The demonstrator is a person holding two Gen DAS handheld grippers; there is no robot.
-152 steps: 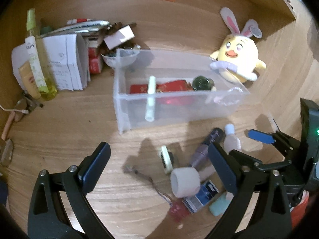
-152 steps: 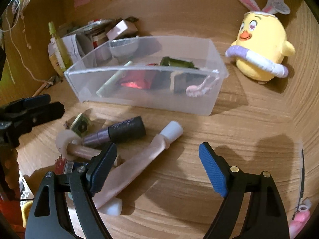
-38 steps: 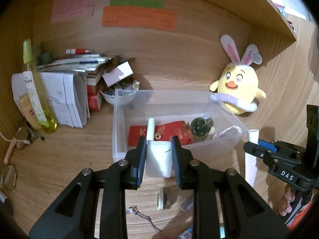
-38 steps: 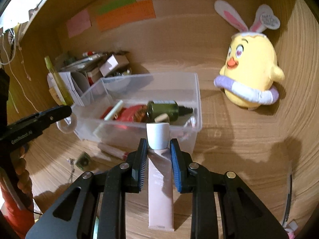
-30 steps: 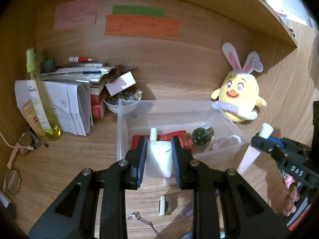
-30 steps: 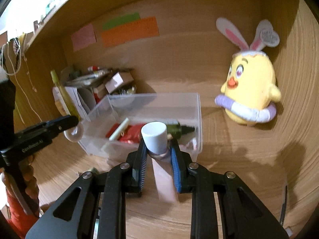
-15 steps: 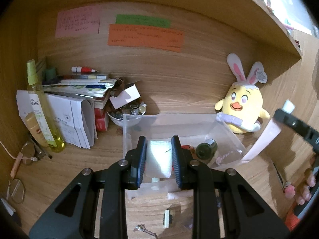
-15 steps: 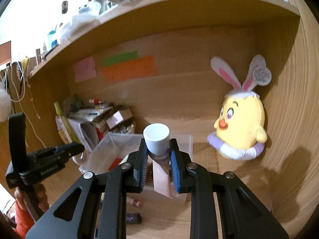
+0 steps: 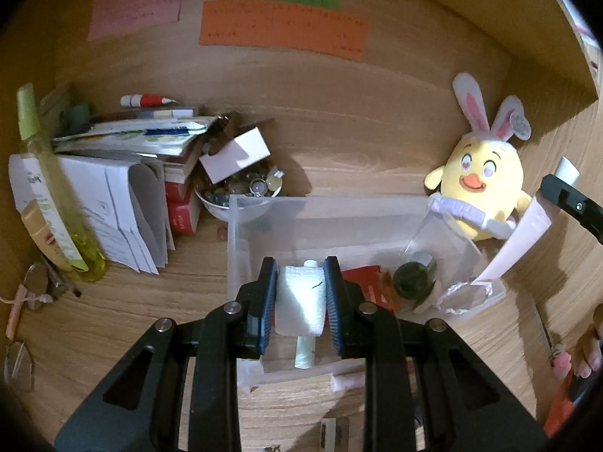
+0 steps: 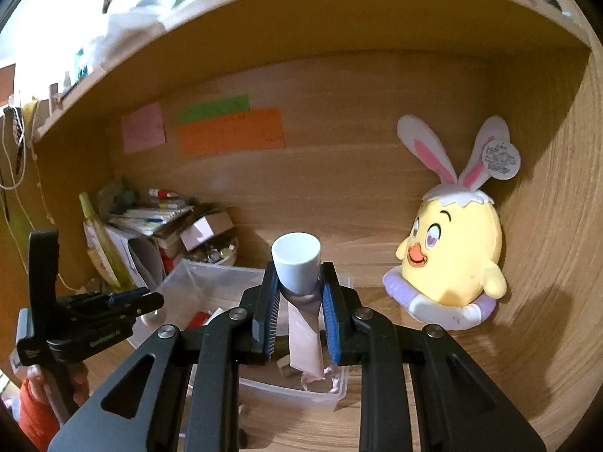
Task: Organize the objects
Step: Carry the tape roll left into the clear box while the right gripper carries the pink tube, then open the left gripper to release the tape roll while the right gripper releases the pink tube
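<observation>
A white roll (image 9: 300, 309) sits clamped in my left gripper (image 9: 300, 275), which is shut on it above the near side of the clear plastic bin (image 9: 339, 200). Inside the bin lie a pale green tube (image 9: 304, 352), a red packet (image 9: 371, 282), a dark green bottle (image 9: 412, 277) and a pink cord. My right gripper (image 10: 300, 275) is shut just under the white cap (image 10: 296, 260) of a pink tube (image 10: 305, 342), which hangs tail down over the bin (image 10: 294, 391). The left wrist view shows that tube (image 9: 516, 241) over the bin's right end.
A yellow plush chick (image 10: 448, 260) sits at the back right. Papers and books (image 9: 113, 173), a bowl of small things (image 9: 241, 192) and a yellow-green spray bottle (image 9: 49, 188) crowd the back left. A small tube (image 9: 346, 381) lies before the bin. A person's hand (image 9: 584, 350) shows at right.
My left gripper has carried the roll forward from in front of the bin to above it. My right gripper has lifted the pink tube higher, to over the bin's right end.
</observation>
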